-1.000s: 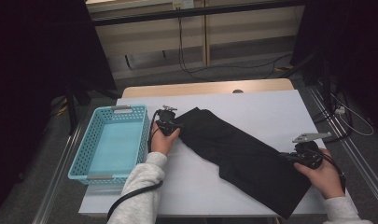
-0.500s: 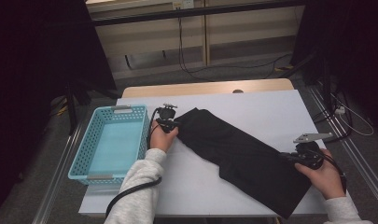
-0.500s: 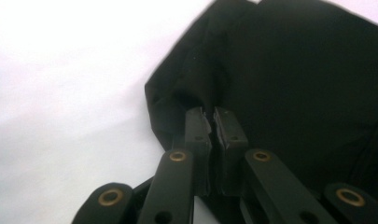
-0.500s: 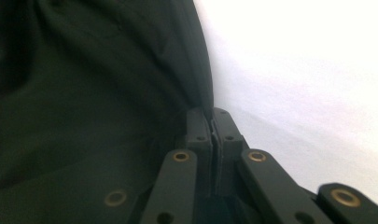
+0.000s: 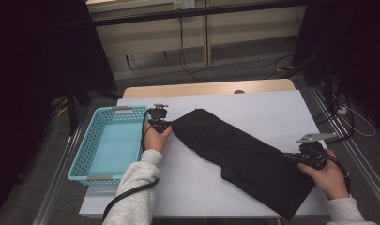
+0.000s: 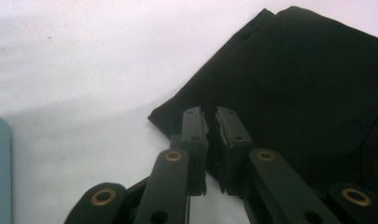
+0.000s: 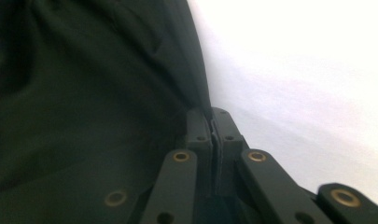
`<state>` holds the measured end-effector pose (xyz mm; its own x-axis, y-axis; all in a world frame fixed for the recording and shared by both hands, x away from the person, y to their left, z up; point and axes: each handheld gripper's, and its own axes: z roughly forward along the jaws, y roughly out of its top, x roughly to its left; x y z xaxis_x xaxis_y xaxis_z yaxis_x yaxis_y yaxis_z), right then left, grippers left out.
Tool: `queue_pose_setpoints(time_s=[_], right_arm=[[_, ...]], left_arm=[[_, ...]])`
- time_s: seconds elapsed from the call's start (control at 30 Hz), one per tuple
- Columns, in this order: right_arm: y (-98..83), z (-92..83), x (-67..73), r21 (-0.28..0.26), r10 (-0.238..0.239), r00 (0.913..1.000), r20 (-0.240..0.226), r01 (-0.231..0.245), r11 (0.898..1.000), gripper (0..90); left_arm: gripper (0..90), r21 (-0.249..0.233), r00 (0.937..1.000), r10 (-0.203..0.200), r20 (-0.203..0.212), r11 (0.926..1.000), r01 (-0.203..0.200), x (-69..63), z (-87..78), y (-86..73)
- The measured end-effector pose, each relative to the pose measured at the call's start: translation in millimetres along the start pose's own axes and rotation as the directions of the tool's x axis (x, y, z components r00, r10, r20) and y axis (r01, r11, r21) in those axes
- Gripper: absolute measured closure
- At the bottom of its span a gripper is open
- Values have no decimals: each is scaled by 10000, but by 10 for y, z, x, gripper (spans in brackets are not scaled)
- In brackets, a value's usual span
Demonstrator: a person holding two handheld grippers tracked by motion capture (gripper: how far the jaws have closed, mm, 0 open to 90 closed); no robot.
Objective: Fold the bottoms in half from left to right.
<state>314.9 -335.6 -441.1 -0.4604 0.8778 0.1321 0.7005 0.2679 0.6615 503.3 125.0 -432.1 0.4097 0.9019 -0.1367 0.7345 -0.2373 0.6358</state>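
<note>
Your left gripper (image 6: 210,112) has just been closing on the near corner of the black garment (image 5: 239,154), which lies spread slantwise across the white table (image 5: 272,108) beside the blue basket (image 5: 108,145). Its jaws stand almost together with what looks like only a thin bit of hem between them, so check that bite before you lift. Your right gripper (image 7: 211,112) is clenched on the cloth's edge at the far end; raise both ends evenly and keep the fabric taut so neither corner slips out.
</note>
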Motion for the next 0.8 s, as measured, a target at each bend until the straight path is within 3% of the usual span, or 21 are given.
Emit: queue_pose_setpoints(time_s=[0.17,0.27,0.3,0.4,0.47,0.6,0.7,0.8], right_arm=[[-17,-13,-44,-54,121,9999,26,-121,9999,879],[-19,-3,-42,-31,17,10000,47,-16,10000,879],[-16,-2,-35,-6,-9,10000,69,9,10000,878],[-12,-4,-28,4,-27,10000,85,27,10000,878],[-16,-3,-30,3,-4,10000,60,4,10000,878],[-22,6,-29,10,-3,10000,47,3,10000,878],[-28,17,-27,13,-37,10000,-1,37,10000,878],[-33,20,-23,19,-28,10000,-4,28,10000,879]], left_arm=[[791,8,9998,-216,-33,9998,216,23,-9,-9],[584,30,9991,-340,-248,9994,340,3,5,-20],[458,-16,9986,-444,-277,9990,444,-2,11,-21],[347,-180,9980,-427,-460,9990,419,3,42,-30],[258,-230,9981,-164,-592,9996,151,5,84,-37],[261,20,9989,-205,-424,9998,206,17,162,-60],[283,7,9981,-16,-616,10000,16,-6,182,-71],[341,40,9989,-240,-411,9997,242,-5,173,-62]])
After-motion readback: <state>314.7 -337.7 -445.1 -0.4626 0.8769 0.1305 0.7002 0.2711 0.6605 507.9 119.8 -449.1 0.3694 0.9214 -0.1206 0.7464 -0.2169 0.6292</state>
